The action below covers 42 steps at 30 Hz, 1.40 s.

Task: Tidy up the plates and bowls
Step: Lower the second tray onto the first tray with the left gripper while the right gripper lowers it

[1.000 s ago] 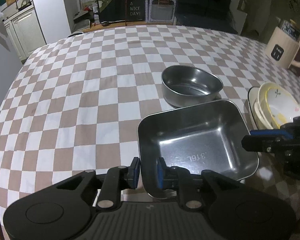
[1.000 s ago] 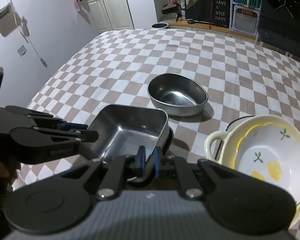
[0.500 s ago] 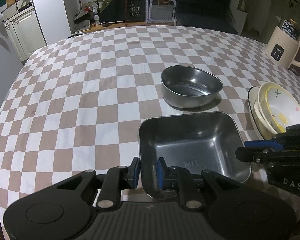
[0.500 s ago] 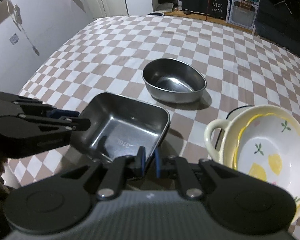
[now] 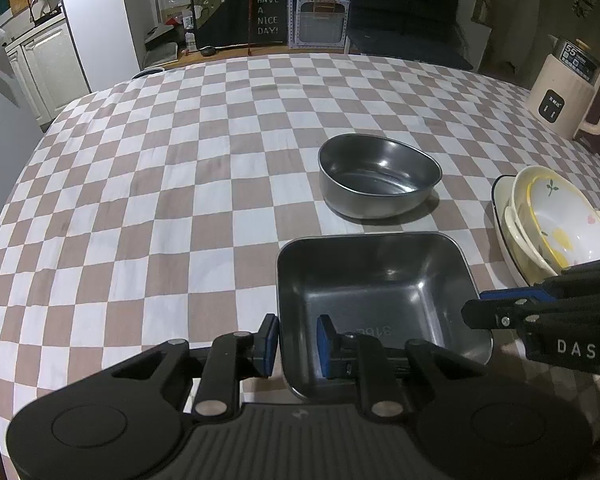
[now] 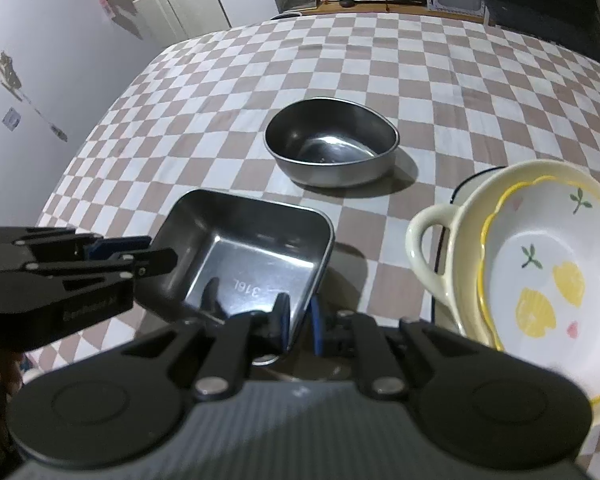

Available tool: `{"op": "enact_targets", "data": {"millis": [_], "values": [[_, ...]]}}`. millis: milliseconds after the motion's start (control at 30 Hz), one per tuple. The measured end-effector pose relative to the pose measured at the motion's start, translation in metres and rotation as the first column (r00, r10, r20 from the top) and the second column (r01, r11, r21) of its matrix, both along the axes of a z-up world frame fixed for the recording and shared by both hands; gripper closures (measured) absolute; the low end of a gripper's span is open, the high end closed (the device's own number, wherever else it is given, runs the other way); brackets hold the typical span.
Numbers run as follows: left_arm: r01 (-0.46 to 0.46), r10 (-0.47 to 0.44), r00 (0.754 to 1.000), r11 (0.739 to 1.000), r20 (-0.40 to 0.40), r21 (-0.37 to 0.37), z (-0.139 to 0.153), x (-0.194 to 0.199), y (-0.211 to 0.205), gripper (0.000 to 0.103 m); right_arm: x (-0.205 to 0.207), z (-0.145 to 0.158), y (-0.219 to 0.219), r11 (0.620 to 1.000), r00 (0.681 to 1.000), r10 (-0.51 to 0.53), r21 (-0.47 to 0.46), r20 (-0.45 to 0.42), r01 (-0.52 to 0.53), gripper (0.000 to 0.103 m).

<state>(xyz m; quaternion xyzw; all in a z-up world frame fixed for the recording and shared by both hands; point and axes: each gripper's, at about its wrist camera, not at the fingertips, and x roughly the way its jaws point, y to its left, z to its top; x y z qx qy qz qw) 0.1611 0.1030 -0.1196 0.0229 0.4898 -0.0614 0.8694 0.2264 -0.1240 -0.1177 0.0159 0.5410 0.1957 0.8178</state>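
Observation:
A square steel tray (image 5: 380, 292) (image 6: 240, 248) sits low over the checked tablecloth, close to me. My left gripper (image 5: 296, 340) (image 6: 148, 252) is shut on its near-left wall, one blue pad outside and one inside. My right gripper (image 6: 299, 322) (image 5: 484, 304) straddles the opposite wall. Its jaws are opening, with the rim still between the pads and a thin gap showing. Behind the tray stands an oval steel bowl (image 5: 376, 176) (image 6: 328, 148). To the right, a cream handled bowl with a flowered bowl inside (image 5: 560, 220) (image 6: 548, 272) rests on a dark-rimmed white plate (image 5: 498, 200) (image 6: 466, 186).
A cream electric kettle (image 5: 564, 92) stands at the table's far right corner. The checked table (image 5: 140, 200) stretches wide to the left and back. Cabinets and a dark counter lie beyond its far edge.
The tray has levelled out and settled lower. The right gripper has rolled and shifted slightly, and its pads have drawn a little apart. The left gripper has kept still.

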Motion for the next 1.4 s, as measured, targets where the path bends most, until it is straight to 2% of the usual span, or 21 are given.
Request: {"op": "enact_targets", "data": {"millis": [467,567,767,867,1067,1133,1400], "values": [[0.023,-0.023,0.999,1.000,-0.045,0.009,-0.008,0.002,0.000,0.080,0.006,-0.012,0.005,0.999,0.999,-0.029,0.024,-0.040,0.030,0.084],[0.029,-0.029,0.998,1.000,-0.050,-0.005,-0.009,0.000,0.002,0.081,0.007,-0.011,0.006,1.000,1.000,-0.015,0.010,-0.015,0.016,0.091],[0.023,-0.024,0.999,0.999,-0.036,-0.030,-0.004,-0.004,0.008,0.081,0.005,-0.008,0.006,0.999,0.999,-0.027,0.029,-0.033,0.028,0.092],[0.012,-0.014,0.999,0.999,-0.031,-0.045,-0.001,-0.005,0.014,0.081,0.006,-0.004,0.000,0.996,0.997,-0.050,0.070,-0.064,0.054,0.089],[-0.022,0.022,1.000,0.997,-0.011,-0.077,0.006,-0.009,0.025,0.082,0.003,0.007,-0.007,0.995,0.998,-0.048,0.090,-0.033,0.050,0.092],[-0.025,0.024,1.000,0.996,-0.007,-0.088,0.008,-0.010,0.026,0.082,0.003,0.007,-0.007,0.996,0.999,-0.033,0.080,-0.025,0.034,0.095],[-0.016,0.013,0.999,0.998,-0.032,-0.064,0.001,-0.010,0.025,0.086,-0.002,0.000,-0.005,0.999,1.000,-0.005,0.043,-0.024,0.006,0.096]]}}
